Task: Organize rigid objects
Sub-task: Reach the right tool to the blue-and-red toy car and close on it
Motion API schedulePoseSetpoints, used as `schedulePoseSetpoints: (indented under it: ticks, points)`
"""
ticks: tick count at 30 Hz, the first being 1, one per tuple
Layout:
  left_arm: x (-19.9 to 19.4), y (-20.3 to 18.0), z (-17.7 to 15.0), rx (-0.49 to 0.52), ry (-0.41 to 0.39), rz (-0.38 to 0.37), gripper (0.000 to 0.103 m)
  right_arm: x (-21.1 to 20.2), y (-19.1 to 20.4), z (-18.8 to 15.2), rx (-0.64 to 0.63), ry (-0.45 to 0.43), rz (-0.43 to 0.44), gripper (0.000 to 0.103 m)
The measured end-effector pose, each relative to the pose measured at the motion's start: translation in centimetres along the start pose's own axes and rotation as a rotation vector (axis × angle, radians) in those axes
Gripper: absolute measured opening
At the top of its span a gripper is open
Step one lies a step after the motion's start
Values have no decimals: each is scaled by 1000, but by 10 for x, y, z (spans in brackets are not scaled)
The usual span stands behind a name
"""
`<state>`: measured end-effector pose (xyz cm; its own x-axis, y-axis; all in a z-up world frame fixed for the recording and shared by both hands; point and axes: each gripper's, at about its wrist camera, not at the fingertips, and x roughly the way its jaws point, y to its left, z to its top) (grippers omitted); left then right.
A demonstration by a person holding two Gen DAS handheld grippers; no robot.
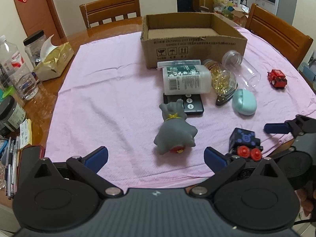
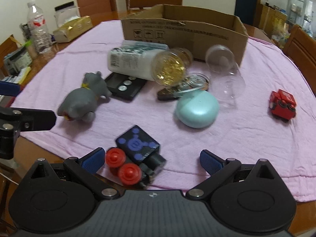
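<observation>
1. The left gripper [image 1: 156,157] is spread wide and holds nothing; its blue fingertips [image 1: 97,156] hang above the near edge of the pink cloth [image 1: 102,90].
2. The grey toy animal [image 1: 174,132] lies on its side just beyond the gap between the left fingers, touching neither.
3. The right gripper [image 2: 152,161] is likewise fully released and empty.
4. The black toy car with blue dots [image 2: 138,152] sits between the right fingers, toward the left one, its red wheels [image 2: 122,167] nearest the camera; whether it touches that finger I cannot tell.
5. Farther off lie a teal oval case [image 2: 197,111], a white bottle [image 2: 130,63] on its side, a jar of gold capsules [image 2: 170,68], a clear capsule [image 2: 225,69] and a black scale [image 2: 125,86].
6. A red toy car [image 2: 283,105] stands alone at the right.
7. The open cardboard box [image 1: 193,41] sits at the far side of the cloth.
</observation>
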<state>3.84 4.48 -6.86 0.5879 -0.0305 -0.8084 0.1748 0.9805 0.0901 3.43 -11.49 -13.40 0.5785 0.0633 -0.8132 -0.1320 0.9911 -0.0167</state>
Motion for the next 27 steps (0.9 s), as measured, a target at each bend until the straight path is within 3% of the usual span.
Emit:
schedulePoseSetpoints:
  ticks: [6, 12, 16, 20, 27]
  points:
    - [15, -3, 3, 50, -8, -2, 102, -4, -15, -7, -11, 22, -44, 103]
    - [37, -6, 9, 95, -4, -40, 102, -7, -21, -12, -35, 7, -35, 103]
    - [50, -6, 8, 112, 16, -26, 102, -7, -20, -12, -30, 2, -40, 103]
    - [49, 7, 4, 103, 34, -3, 102, -7, -20, -14, -24, -12, -45, 103]
    - [57, 43, 0, 50, 70, 120, 102, -7, -20, -14, -22, -12, -46, 103]
